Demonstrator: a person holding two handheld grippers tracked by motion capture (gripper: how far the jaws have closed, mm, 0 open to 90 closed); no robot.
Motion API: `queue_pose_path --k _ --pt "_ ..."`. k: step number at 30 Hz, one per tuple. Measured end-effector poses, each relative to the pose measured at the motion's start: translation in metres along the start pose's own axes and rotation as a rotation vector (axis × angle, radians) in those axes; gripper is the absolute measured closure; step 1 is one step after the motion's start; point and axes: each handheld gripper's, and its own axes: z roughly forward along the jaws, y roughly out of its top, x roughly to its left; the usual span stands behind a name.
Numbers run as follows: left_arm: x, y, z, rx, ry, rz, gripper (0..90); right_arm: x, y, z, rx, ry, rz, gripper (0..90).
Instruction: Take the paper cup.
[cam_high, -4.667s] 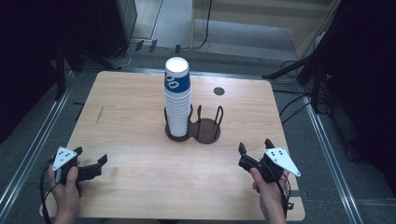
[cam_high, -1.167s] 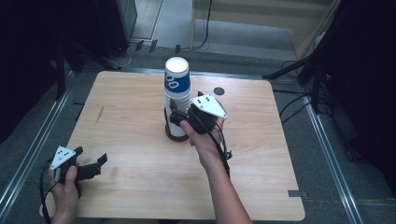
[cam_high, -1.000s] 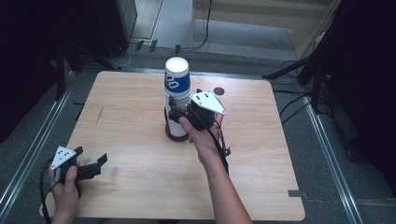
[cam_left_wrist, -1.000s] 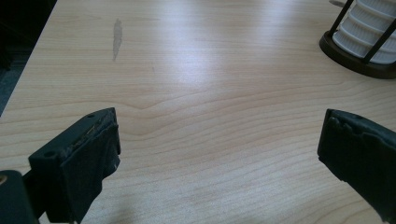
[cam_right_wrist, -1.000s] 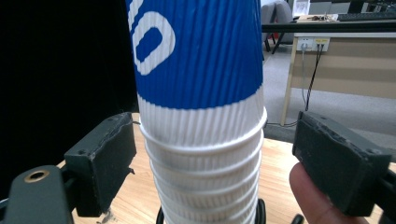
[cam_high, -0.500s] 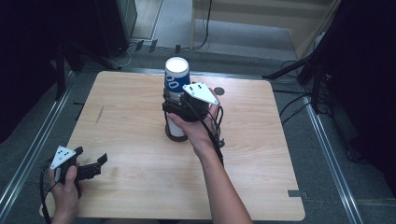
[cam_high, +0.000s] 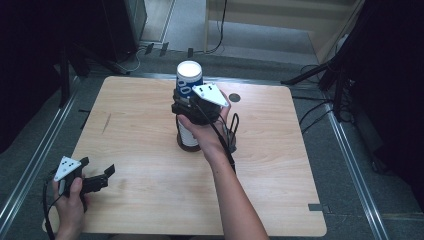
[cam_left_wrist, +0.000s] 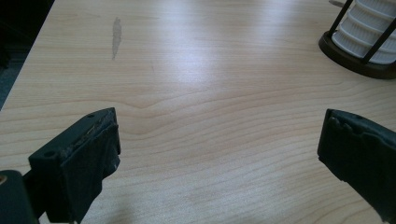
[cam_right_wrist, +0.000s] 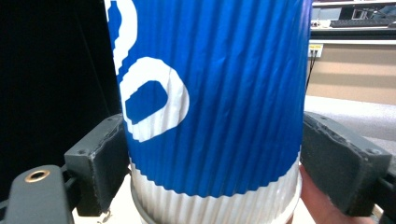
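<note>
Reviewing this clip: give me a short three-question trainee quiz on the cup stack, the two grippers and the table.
1. True or false: the left gripper is clamped on the cup stack.
2. Which thing sits between the jaws of the right gripper? A) a wire holder ring B) the top blue cup C) a cable
3. What does the cup stack stand in?

Key
1. False: its jaws stand wide apart over bare table, near the front left corner.
2. B: both pads press on the ribbed blue sleeve.
3. A dark wire holder with a round base, near the middle of the table.
</note>
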Motion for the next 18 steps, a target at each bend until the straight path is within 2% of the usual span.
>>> queue_pose_path --k 8,18 --pt "0.0005 0.0 0.0001 -0.003 -0.003 -0.004 0.1 0.003 0.002 0.0059 -0.008 -0.005 0.002 15.3" --pt "0.0014 0.0 0.0002 -0.005 -0.007 -0.013 0.1 0.0047 0.004 0.0073 -0.02 -0.011 -0.033 17.9"
